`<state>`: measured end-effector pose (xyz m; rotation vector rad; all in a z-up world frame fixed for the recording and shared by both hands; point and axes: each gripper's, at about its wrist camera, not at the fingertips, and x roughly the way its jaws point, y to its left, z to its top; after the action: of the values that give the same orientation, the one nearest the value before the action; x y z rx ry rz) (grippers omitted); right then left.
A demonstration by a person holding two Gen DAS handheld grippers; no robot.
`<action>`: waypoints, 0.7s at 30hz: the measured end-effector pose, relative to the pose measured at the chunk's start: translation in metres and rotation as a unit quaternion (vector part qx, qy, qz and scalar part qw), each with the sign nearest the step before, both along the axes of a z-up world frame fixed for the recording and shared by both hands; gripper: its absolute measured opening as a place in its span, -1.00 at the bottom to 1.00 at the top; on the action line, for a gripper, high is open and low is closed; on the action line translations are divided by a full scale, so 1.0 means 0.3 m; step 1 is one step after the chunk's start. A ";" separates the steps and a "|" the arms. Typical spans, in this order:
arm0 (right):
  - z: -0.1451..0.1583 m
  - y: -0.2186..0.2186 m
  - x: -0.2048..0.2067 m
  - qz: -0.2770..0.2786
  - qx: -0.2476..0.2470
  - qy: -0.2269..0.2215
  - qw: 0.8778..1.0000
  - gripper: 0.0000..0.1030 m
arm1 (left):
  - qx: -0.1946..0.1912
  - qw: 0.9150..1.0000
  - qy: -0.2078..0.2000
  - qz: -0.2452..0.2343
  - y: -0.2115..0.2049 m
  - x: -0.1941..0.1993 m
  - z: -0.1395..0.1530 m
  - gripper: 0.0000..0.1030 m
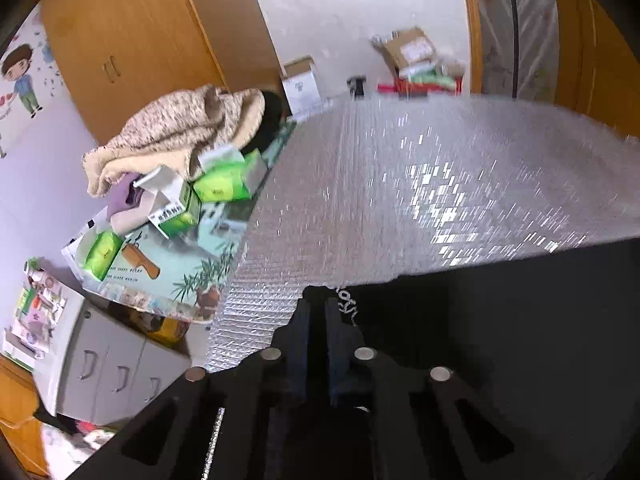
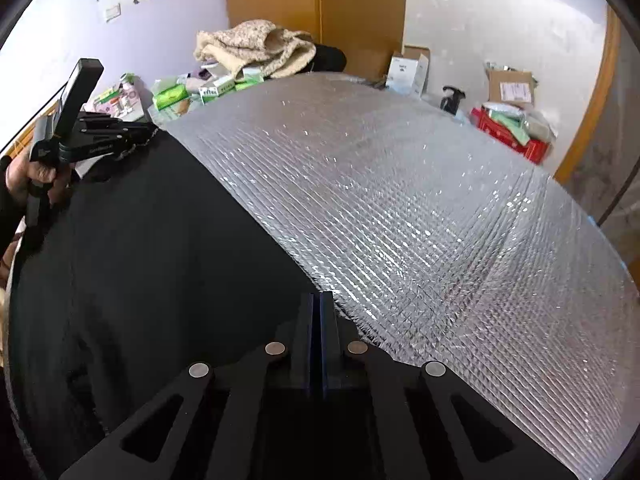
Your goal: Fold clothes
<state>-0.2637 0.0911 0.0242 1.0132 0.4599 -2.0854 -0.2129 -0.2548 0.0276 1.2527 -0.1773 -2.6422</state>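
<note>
A black garment (image 1: 500,320) (image 2: 160,260) lies spread on a silver quilted mat (image 1: 400,180) (image 2: 400,200). In the left wrist view my left gripper (image 1: 318,300) sits at the garment's far corner, beside a white printed label (image 1: 346,306), its fingers drawn together on the cloth. The right wrist view shows that same left gripper (image 2: 150,133) at the garment's upper left corner, held by a person's hand (image 2: 28,172). My right gripper (image 2: 320,298) is at the garment's right edge where it meets the mat, blue pads pressed together on the hem.
A beige fleece blanket (image 1: 176,132) (image 2: 252,46) and green packets (image 1: 220,186) (image 2: 170,96) are piled beyond the mat's far left. A white cabinet (image 1: 108,364) stands below left. A red crate (image 2: 516,136) and cardboard boxes (image 2: 514,86) sit on the floor at the far right.
</note>
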 end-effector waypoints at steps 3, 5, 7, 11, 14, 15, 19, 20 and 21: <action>0.087 0.026 0.049 -0.001 -0.018 0.023 1.000 -0.95 | 0.009 0.999 0.038 -0.001 -0.005 0.056 0.084 -0.90; 0.152 0.049 0.095 0.000 -0.032 0.039 0.999 -0.95 | 0.012 0.998 0.066 -0.008 0.003 0.109 0.144 -0.90; 0.219 0.069 0.150 0.000 -0.044 0.053 0.998 -0.95 | 0.016 0.995 0.094 -0.014 0.013 0.167 0.200 -0.90; 0.328 0.099 0.308 0.009 -0.058 0.080 0.995 -0.95 | 0.030 0.989 0.139 -0.027 0.023 0.310 0.274 -0.90; 0.379 0.125 0.451 0.020 -0.065 0.089 0.994 -0.94 | 0.040 0.984 0.169 -0.035 0.032 0.416 0.318 -0.90; 0.387 0.136 0.490 0.022 -0.067 0.088 0.994 -0.94 | 0.042 0.983 0.174 -0.037 0.038 0.450 0.319 -0.90; 0.393 0.171 0.631 0.032 -0.074 0.079 0.994 -0.94 | 0.050 0.982 0.180 -0.039 0.049 0.579 0.290 -0.90; 0.385 0.175 0.662 0.034 -0.072 0.076 0.994 -0.94 | 0.052 0.982 0.178 -0.037 0.049 0.598 0.279 -0.90; 0.374 0.176 0.688 0.036 -0.071 0.074 0.994 -0.94 | 0.055 0.982 0.176 -0.034 0.049 0.617 0.268 -0.90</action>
<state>-0.0574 0.1440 0.1364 0.7543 0.4095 -2.1047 -0.0279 -0.2400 0.1081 0.7970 -0.0178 -2.9136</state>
